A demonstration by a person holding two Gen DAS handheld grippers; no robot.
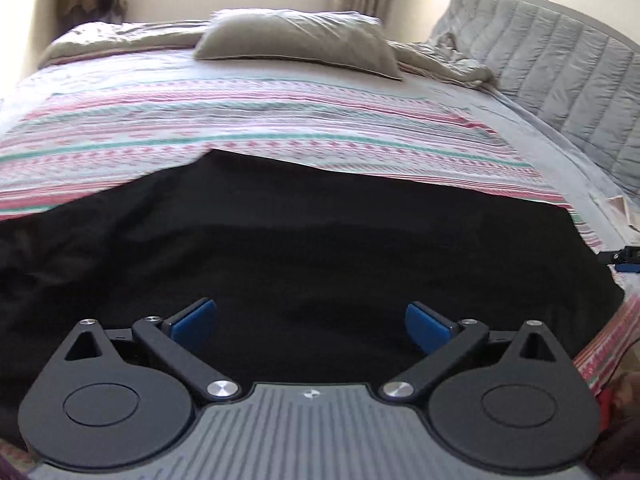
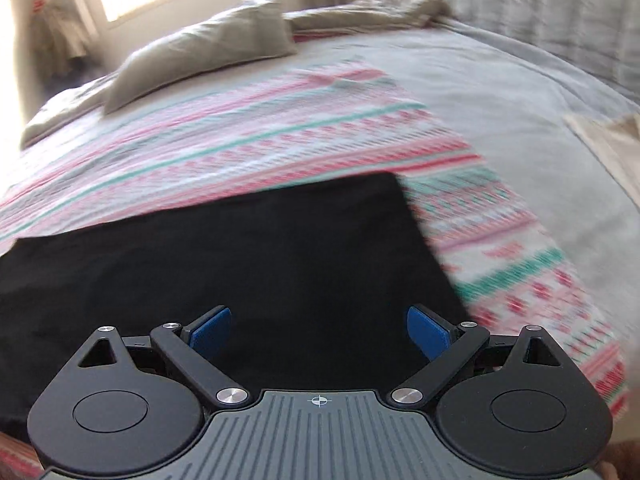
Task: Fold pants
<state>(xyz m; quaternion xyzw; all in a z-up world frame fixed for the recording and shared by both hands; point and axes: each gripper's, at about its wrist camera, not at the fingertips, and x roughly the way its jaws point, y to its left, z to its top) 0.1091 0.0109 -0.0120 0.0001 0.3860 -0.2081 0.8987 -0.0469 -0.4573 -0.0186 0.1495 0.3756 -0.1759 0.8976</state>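
The black fabric pants (image 1: 304, 240) are seen spread flat on a pink, white and teal striped blanket (image 1: 240, 120) that covers a bed with a pale grey sheet (image 2: 500, 92). The left gripper (image 1: 311, 322) is held above the dark cloth with its blue-padded jaws released wide, and nothing is caught between them. The right gripper (image 2: 319, 328) is likewise held over the pants near their straight right edge, its jaws spread apart and empty. In the left wrist view a small part of the right gripper is glimpsed at the far right edge. A beige rectangular pillow (image 1: 296, 40) is laid further up the bed, beside a grey quilted headboard (image 1: 560, 64)
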